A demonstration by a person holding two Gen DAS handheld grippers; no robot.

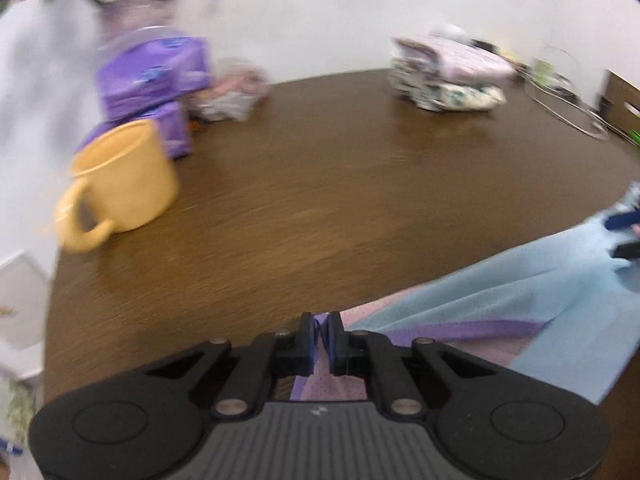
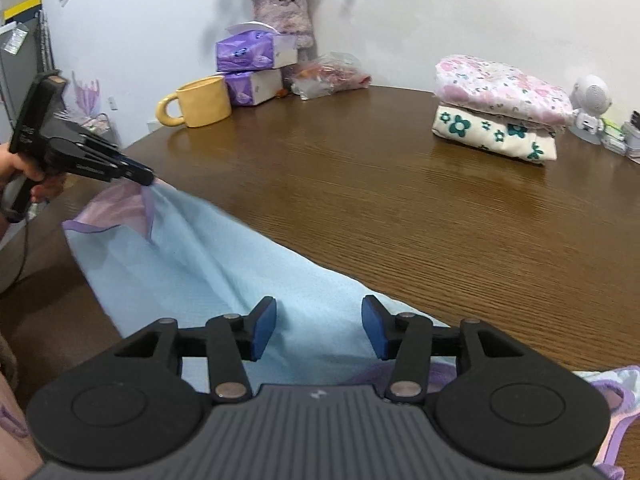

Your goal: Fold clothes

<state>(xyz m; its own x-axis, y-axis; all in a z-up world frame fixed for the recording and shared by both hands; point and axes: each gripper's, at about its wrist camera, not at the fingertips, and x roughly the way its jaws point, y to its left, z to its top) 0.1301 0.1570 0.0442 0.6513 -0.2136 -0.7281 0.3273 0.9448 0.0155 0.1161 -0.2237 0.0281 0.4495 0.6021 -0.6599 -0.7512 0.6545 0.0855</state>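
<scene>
Here the left gripper point(image 1: 320, 326) is clamped on a purple-edged corner of the light blue garment point(image 2: 224, 264), which lies along the near edge of the table point(image 2: 400, 200). The right gripper point(image 2: 319, 326) hangs spread above the cloth, holding nothing. Likely the fold is just starting; next, the right needs a matching corner. The left view is blurred, and the garment's ends are cut off.

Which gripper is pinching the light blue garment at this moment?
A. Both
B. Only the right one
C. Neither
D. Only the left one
D: the left gripper has its fingers shut on a corner of the garment and lifts it off the table, while the right gripper hangs over the cloth with its fingers wide apart.
</scene>
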